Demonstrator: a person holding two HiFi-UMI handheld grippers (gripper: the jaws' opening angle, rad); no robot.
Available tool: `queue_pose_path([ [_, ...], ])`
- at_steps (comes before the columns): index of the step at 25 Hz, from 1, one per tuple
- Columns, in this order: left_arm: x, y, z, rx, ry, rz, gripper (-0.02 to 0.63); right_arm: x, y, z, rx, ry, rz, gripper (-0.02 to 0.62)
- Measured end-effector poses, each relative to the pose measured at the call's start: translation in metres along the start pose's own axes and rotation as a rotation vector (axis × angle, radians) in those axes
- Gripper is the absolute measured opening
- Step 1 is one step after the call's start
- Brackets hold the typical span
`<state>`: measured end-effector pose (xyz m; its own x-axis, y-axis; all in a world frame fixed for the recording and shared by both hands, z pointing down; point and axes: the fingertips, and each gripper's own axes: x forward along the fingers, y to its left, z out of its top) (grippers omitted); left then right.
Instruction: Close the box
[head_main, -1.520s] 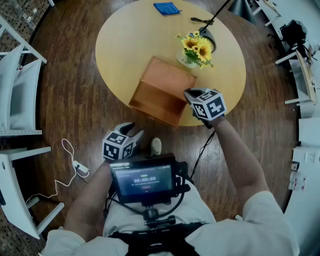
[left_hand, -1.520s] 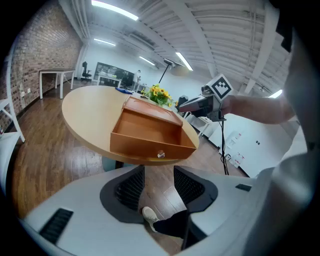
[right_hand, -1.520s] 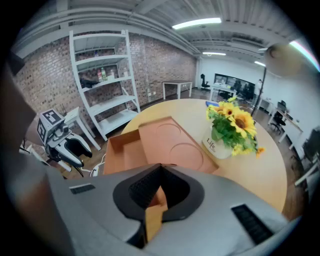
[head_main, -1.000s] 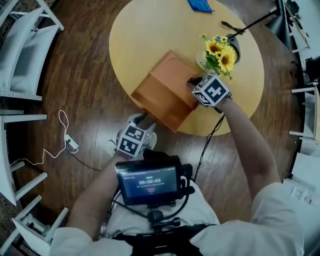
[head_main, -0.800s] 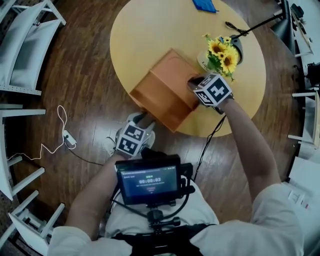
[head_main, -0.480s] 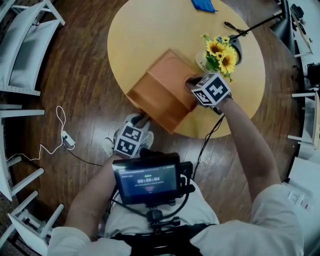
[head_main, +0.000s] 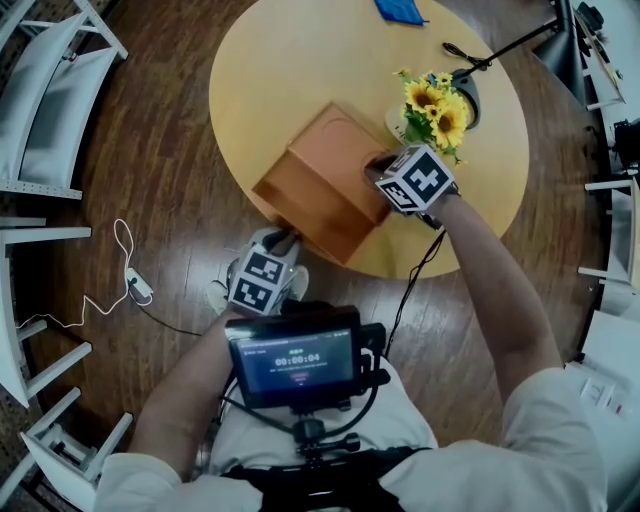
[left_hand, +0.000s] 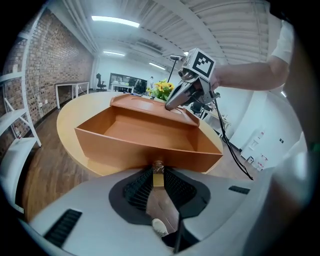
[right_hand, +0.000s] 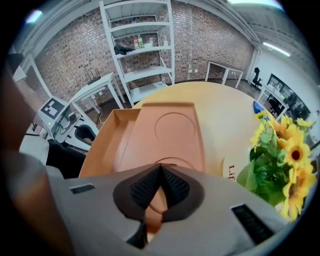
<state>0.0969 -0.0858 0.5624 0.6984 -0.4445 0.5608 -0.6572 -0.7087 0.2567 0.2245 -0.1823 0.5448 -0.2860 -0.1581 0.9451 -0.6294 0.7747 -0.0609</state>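
Note:
An orange wooden box (head_main: 310, 200) stands open on the round yellow table (head_main: 290, 60), its lid (head_main: 338, 135) tilted back. My left gripper (head_main: 285, 240) is at the box's near wall (left_hand: 145, 145). Its jaws are closing tight on a small brass clasp (left_hand: 158, 167) there, which sits between the pads of the left gripper (left_hand: 158, 175). My right gripper (head_main: 378, 166) is shut at the right end of the lid (right_hand: 170, 125), with the lid's edge between its pads. The left gripper view shows that right gripper (left_hand: 172, 102) touching the lid's top edge.
A vase of sunflowers (head_main: 432, 105) stands just right of the box, close to my right gripper. A black stand's base (head_main: 465, 85) is behind it and a blue cloth (head_main: 400, 10) lies at the far edge. White chairs (head_main: 50, 90) and a floor cable (head_main: 125, 270) are to the left.
My left gripper rose from beside my knee to the box's near wall. My right gripper moved from the box's front right corner up to the lid's right end.

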Motion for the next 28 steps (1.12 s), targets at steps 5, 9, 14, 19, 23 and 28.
queue_pose_path([
  [5, 0.012, 0.0, 0.008, 0.013, 0.001, -0.012, 0.063, 0.001, 0.002, -0.001, -0.014, 0.012, -0.006, 0.0],
  [9, 0.023, 0.002, 0.015, 0.017, -0.005, -0.021, 0.061, 0.002, 0.001, -0.001, -0.039, 0.019, -0.032, 0.0],
  [14, 0.035, 0.003, 0.026, 0.023, -0.014, -0.033, 0.061, 0.001, 0.004, 0.002, -0.042, 0.021, -0.029, 0.001],
  [19, 0.05, 0.005, 0.037, 0.034, -0.021, -0.041, 0.062, 0.002, 0.005, 0.002, -0.032, -0.001, -0.034, 0.0],
  [23, 0.06, 0.004, 0.049, 0.044, -0.033, -0.046, 0.062, 0.0, 0.005, 0.003, -0.049, -0.009, -0.044, 0.0],
  [28, 0.071, 0.004, 0.057, 0.049, -0.032, -0.056, 0.061, 0.0, 0.006, 0.002, -0.05, -0.011, -0.033, 0.0],
])
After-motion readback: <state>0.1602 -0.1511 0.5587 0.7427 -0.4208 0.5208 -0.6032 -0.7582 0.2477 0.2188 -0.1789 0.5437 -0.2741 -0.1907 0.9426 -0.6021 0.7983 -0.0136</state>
